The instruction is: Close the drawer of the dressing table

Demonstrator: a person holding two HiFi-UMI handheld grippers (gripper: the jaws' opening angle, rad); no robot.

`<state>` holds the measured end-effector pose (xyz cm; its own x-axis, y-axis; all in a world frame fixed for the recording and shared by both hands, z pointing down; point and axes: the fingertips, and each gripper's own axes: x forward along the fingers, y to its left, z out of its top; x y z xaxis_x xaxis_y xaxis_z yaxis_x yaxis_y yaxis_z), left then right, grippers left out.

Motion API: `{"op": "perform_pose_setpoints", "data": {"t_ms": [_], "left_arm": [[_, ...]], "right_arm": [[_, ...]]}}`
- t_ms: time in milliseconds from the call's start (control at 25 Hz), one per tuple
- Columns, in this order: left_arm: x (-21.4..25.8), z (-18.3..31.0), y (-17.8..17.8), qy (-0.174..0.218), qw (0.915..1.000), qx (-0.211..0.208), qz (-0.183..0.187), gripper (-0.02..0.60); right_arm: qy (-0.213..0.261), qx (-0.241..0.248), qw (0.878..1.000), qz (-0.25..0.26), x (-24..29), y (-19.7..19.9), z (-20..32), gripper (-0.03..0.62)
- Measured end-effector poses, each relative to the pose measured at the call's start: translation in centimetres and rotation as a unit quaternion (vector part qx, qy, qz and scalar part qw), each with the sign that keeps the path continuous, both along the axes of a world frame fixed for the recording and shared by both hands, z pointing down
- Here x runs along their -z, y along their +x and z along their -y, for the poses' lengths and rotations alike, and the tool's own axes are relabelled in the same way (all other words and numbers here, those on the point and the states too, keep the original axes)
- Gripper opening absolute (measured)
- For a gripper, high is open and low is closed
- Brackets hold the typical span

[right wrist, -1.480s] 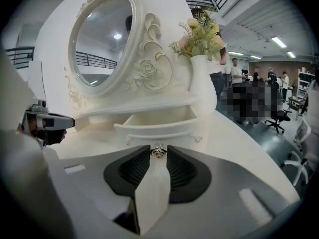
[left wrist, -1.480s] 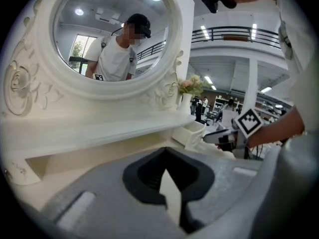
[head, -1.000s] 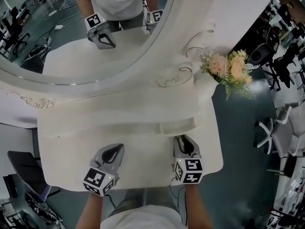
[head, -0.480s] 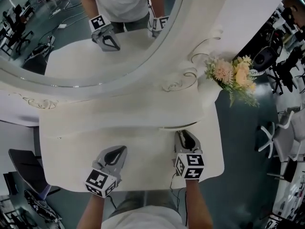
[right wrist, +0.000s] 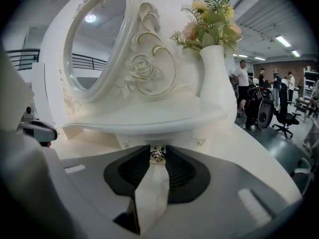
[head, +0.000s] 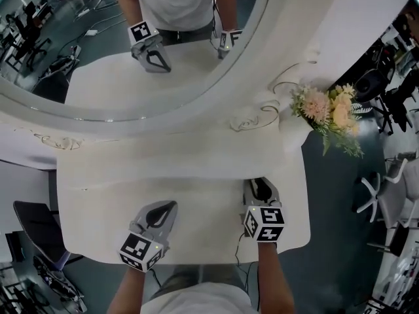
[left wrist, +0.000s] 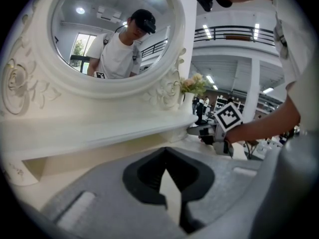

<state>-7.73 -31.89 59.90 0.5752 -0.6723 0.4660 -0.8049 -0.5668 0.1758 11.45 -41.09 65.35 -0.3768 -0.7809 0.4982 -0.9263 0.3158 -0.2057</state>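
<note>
Below the shelf point(right wrist: 149, 119), drawer point(right wrist: 175, 138) seemingly flush, knob point(right wrist: 158, 154) in right claw point(right wrist: 158, 159).

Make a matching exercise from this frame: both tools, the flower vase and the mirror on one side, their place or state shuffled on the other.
Things:
A. left tool
B. right tool
C. flower vase
D. mirror

Place or state:
1. stands to the right of the mirror
2. closed on the drawer knob
3. closed and empty, over the tabletop
4. reflects both tools

Pairs: A-3, B-2, C-1, D-4
</note>
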Motion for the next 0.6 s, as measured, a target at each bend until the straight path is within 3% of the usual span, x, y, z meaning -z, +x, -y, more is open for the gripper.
{"op": "perform_pose_setpoints", "data": {"t_ms": [600], "left_arm": [[0.54, -0.57, -0.89, 0.003, 1.0000, -0.007, -0.003, -0.002]], "right_arm": [[0.005, -0.003, 1.000, -0.026, -0.03, 0.10, -0.90, 0.100]]}}
